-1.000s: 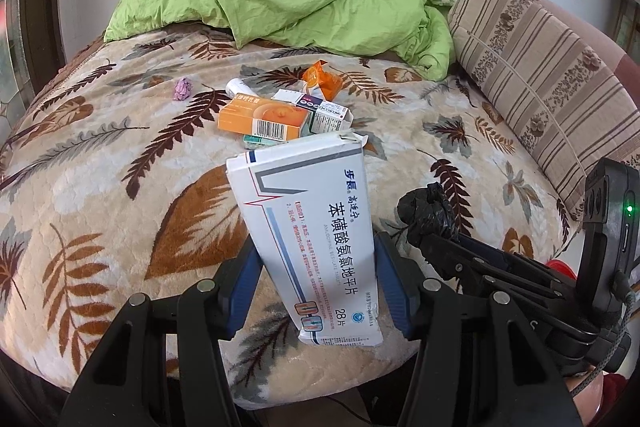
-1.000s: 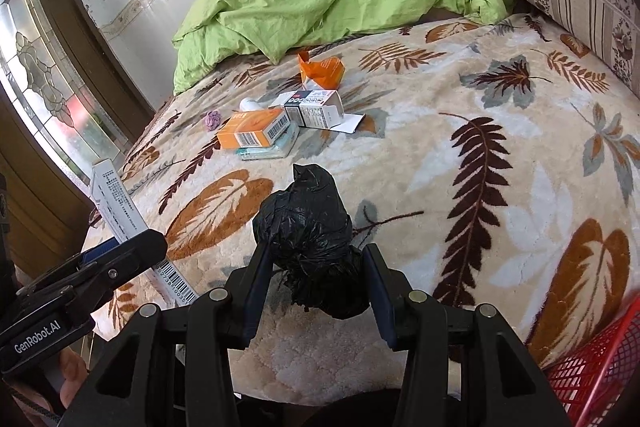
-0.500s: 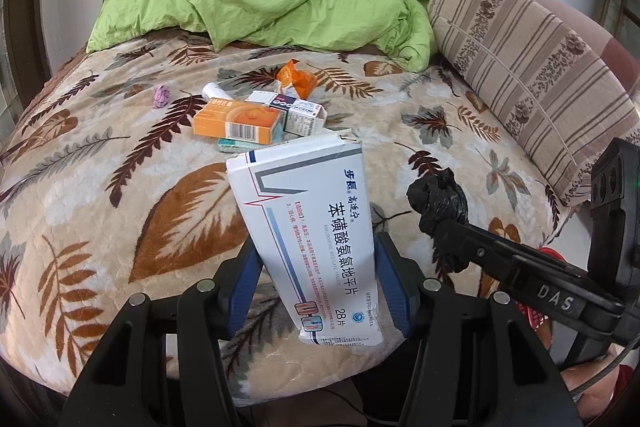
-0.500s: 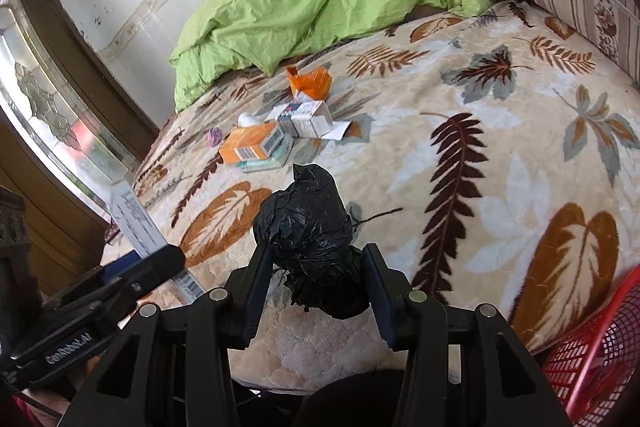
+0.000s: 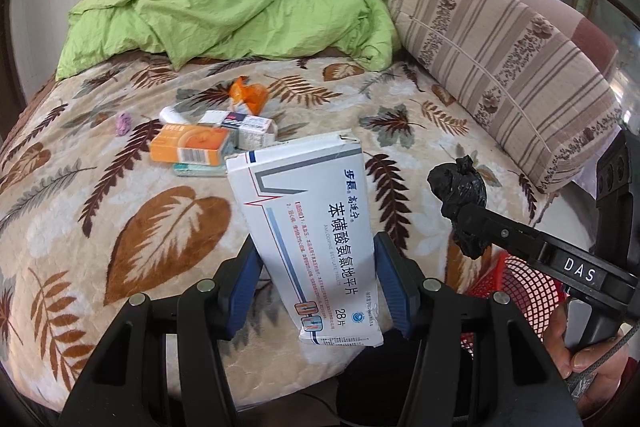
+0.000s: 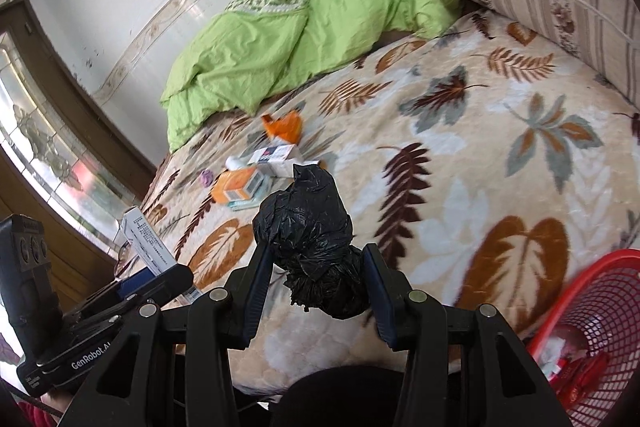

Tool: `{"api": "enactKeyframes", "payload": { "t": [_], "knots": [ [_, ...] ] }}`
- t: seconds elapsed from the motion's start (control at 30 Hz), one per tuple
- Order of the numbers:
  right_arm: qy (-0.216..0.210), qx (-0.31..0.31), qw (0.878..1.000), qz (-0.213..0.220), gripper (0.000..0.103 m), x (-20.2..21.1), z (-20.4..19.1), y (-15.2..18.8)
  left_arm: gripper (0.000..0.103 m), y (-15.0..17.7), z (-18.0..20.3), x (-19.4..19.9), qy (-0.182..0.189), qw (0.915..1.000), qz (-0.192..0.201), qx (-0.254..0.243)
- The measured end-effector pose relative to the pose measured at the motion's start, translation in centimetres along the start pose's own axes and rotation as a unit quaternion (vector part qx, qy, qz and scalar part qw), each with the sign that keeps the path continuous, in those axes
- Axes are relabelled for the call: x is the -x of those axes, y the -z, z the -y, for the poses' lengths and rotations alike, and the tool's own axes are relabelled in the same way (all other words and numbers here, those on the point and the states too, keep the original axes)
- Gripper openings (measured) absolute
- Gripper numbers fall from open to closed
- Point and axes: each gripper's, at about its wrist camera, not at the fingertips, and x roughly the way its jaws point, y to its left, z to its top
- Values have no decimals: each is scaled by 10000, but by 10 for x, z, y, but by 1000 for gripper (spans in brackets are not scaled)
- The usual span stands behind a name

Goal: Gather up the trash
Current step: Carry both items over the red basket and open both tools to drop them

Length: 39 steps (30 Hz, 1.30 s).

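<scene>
Grippers first: my left gripper (image 5: 316, 283) is clamped on a flat white cardboard medicine box (image 5: 308, 227) with blue and grey stripes, held upright by its lower half, and my right gripper (image 6: 318, 291) is squeezed onto a crumpled black plastic bag bundle (image 6: 310, 247). Both pieces of trash hang in the air at the near edge of the bed, clear of the blanket.

I judge the step in hand to be carrying both loads to the red plastic mesh basket (image 6: 600, 311), which sits low beside the bed on my right and already holds some scraps. To do it well, I should bring the bag over the rim before letting go, since a soft bundle can cling to a pad, and drop it from low down. The box is tall and stands slightly tilted between the pads, so I want it fully over the opening, not riding the rim. My two grippers sit close together, so I would release one after the other to avoid knocking them.

Further out on the leaf-patterned beige blanket (image 5: 168, 227), more trash waits in a loose cluster: an orange cardboard carton (image 5: 188, 147), a small white box with dark print (image 5: 248, 129) touching it, a crumpled orange wrapper (image 5: 248, 95) and a small purple scrap (image 5: 123, 123). A rumpled green quilt (image 5: 224, 15) and a striped bolster pillow (image 5: 504, 67) lie beyond, well apart from my path.
</scene>
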Motion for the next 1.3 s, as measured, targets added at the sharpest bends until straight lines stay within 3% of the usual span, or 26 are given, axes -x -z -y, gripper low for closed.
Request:
{"api": "enactKeyframes", "payload": {
  "t": [0.27,0.47,0.57,0.77,0.97,1.03,1.13,1.3],
  "knots": [
    [412,-519,9975,240,49,42,51,5,55,-7,49,-8,462,9979,-81,-455],
    [836,-940,9908,499,49,88,95,9,55,-7,105,-14,905,9900,-171,-1066],
    [1077,-1149,9855,637,49,113,116,14,55,-4,138,-15,1162,9818,-190,-1487],
    [1446,-1535,9741,813,49,155,151,29,55,-1,191,-31,1949,9616,-684,-1808],
    [1633,-1822,9657,870,51,176,172,39,56,12,229,-53,2327,9460,-1165,-1932],
    [1724,-1902,9627,851,52,179,176,43,64,15,238,-59,2398,9418,-1301,-1966],
    [1783,-1974,9604,831,60,180,182,46,66,17,238,-61,2419,9425,-1356,-1864],
    [1725,-1955,9617,852,61,178,180,46,66,10,225,-59,2330,9486,-1279,-1720]
  ]
}}
